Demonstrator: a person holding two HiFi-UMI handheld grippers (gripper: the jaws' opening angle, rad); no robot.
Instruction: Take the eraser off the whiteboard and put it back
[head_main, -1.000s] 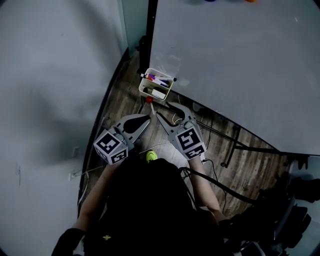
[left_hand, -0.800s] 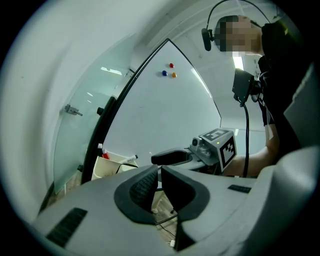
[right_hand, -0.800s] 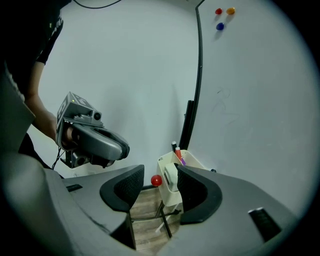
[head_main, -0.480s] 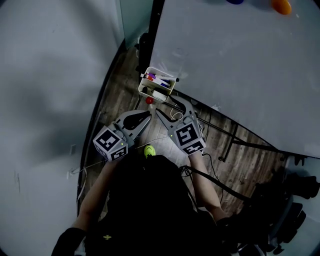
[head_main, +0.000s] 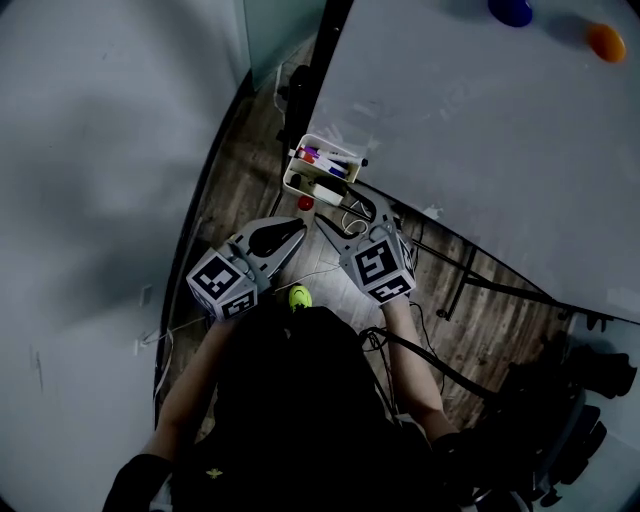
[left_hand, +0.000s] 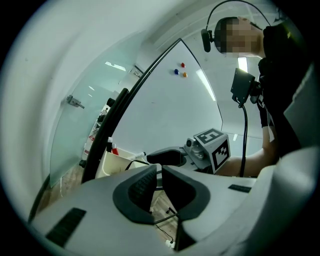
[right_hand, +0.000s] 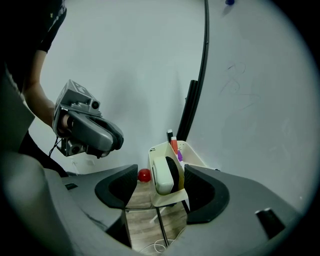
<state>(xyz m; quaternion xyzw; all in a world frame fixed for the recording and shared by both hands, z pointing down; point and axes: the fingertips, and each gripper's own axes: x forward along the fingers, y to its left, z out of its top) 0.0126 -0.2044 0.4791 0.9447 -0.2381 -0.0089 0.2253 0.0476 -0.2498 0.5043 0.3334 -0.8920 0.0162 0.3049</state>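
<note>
Leftmost, just left of centre in the head view, the left hand-held gripper (head_main: 298, 229) has its jaws all but together, with nothing between them. Next, above centre, a white tray (head_main: 294, 160) sits by the lower left corner of the whiteboard (head_main: 480, 130). The eraser (right_hand: 161, 176) stands in it beside some markers (head_main: 325, 158). Just below the tray, the right hand-held gripper (head_main: 342, 208) has just been opening its jaws. They stand wide with the tray and eraser between them, the pads not pressing on either. The whiteboard fills the right side.
</note>
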